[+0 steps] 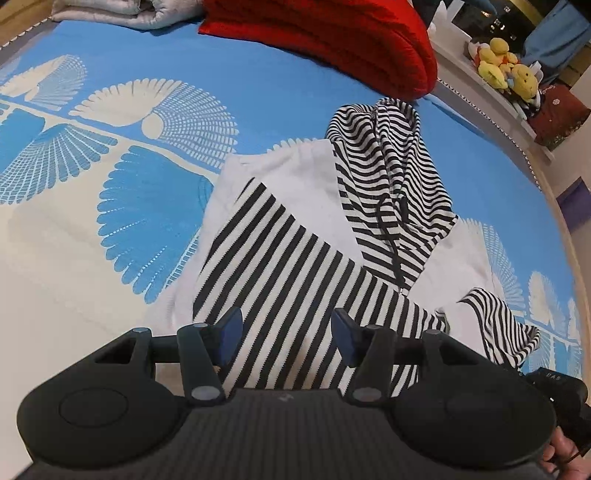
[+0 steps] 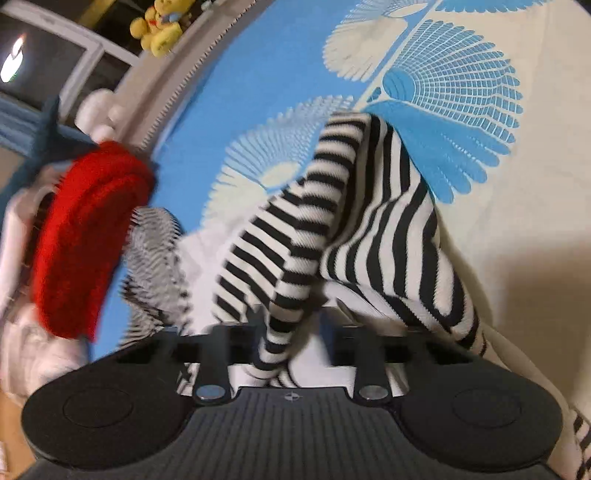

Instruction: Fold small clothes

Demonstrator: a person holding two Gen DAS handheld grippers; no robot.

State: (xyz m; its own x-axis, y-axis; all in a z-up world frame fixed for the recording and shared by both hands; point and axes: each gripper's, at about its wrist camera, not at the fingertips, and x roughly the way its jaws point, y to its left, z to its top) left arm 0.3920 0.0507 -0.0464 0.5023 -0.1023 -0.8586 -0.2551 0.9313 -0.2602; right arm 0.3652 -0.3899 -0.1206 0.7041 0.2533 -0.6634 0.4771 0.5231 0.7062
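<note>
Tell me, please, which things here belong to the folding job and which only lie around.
Job: striped hooded top; left gripper, open above it; right gripper, striped cloth between its fingers.

Lying about: red blanket; grey quilt; yellow plush toys; blue patterned bedsheet.

Black-and-white striped hoodie [image 1: 295,236], rumpled on bedspread [image 1: 258,74]

A blue-and-cream patterned bedspread [image 1: 110,192] carries a folded red blanket [image 1: 332,44] beside a grey quilt [image 1: 122,14], with yellow plush toys [image 1: 506,62] on a ledge beyond.
</note>
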